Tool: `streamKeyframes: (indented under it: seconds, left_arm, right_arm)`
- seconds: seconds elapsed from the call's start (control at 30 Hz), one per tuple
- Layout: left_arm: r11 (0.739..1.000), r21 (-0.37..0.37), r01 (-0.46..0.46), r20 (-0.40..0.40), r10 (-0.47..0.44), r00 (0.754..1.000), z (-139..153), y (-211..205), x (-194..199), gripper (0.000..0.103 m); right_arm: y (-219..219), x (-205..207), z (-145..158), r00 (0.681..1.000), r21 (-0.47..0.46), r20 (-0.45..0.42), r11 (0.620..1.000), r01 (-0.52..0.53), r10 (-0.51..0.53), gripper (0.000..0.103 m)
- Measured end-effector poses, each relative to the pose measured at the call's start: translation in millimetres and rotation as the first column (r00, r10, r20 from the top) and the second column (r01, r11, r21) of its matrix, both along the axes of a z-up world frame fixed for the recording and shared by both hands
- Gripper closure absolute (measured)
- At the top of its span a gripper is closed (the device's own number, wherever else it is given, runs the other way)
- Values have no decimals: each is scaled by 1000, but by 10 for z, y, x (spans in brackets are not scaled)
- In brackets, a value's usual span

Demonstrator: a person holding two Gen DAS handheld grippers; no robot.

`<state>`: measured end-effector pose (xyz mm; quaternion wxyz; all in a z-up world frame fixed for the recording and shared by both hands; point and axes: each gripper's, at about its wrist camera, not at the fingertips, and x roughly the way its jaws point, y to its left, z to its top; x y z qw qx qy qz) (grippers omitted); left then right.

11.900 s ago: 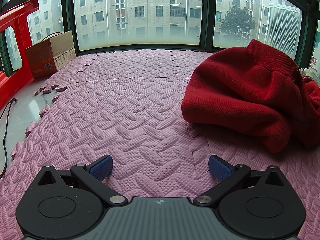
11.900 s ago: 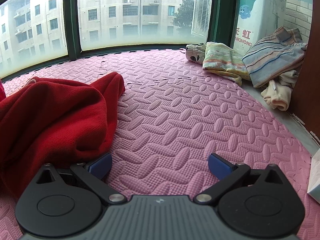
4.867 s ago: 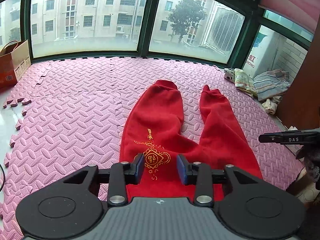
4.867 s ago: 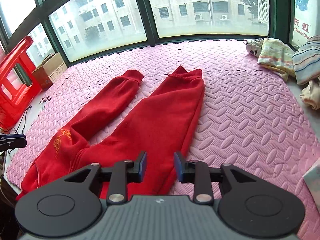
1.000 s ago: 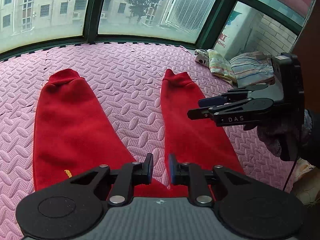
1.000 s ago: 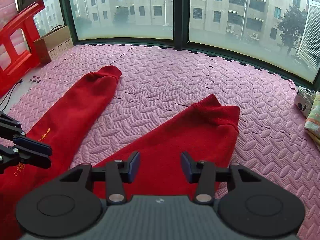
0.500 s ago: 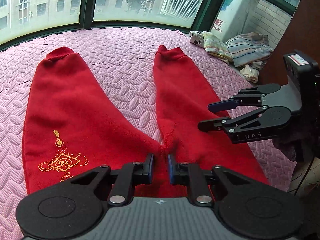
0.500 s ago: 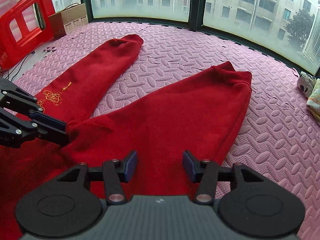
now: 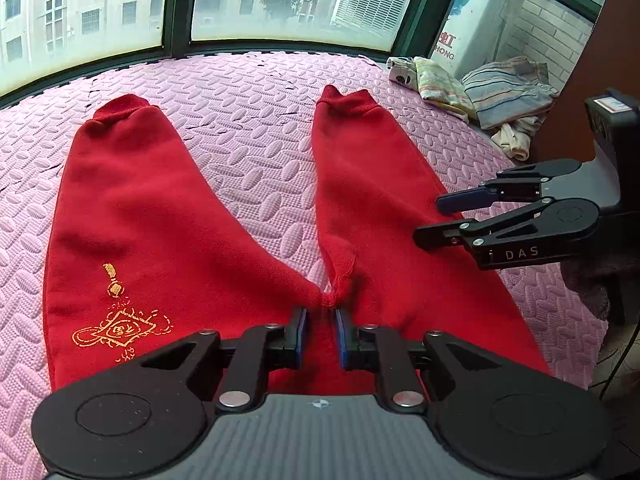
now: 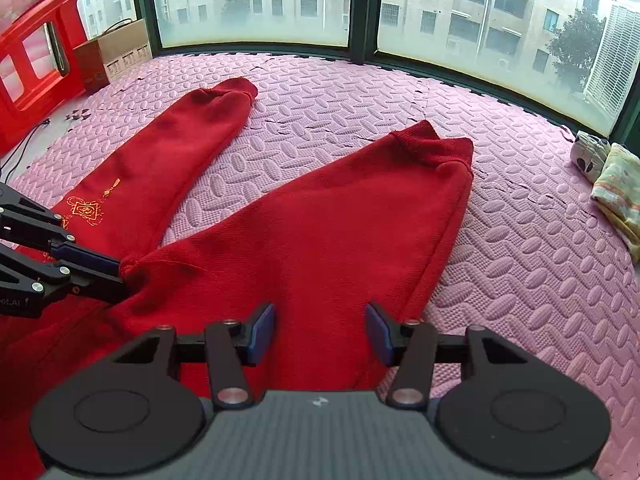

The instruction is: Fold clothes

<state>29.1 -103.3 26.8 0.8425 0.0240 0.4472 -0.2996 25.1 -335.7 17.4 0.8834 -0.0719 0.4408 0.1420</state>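
Note:
Red trousers [image 9: 132, 208] lie flat on the pink foam mat [image 9: 256, 92], legs spread apart and cuffs toward the window. A gold emblem [image 9: 120, 328] marks the left leg. My left gripper [image 9: 320, 320] is low at the crotch, jaws only a narrow gap apart, red cloth showing in the gap and the puckered seam just ahead of the tips. The right wrist view shows the left gripper [image 10: 120, 278] touching that seam. My right gripper [image 10: 320, 332] stands open above the upper part of the right leg [image 10: 320, 220]. Seen from the left, the right gripper [image 9: 428, 220] hovers clear of the cloth.
A pile of folded and loose clothes [image 9: 500, 92] lies at the mat's far right corner. A red plastic stool [image 10: 36, 48] and a cardboard box [image 10: 116, 54] stand at the far left by the windows. A gloved hand [image 9: 588, 280] holds the right gripper.
Over the last second both grippers came down and closer to the trousers. The left one reached the crotch seam. The right jaws widened slightly. Little has moved in the last half second.

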Motion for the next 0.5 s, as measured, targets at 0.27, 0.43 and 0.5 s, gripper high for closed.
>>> streamKeyframes:
  seconds: [0.27,0.43,0.5]
  left_arm:
    - [1000,17,5,9,-6,1000,135,24,-167,85]
    - [998,-5,61,15,-61,998,253,-36,-467,84]
    - [996,-15,88,10,-88,996,270,-76,-601,84]
  right_arm:
    - [-136,130,141,997,12,47,999,53,-53,52]
    - [-187,166,84,995,15,41,996,89,-89,52]
    - [-158,92,63,997,7,38,997,73,-73,52]
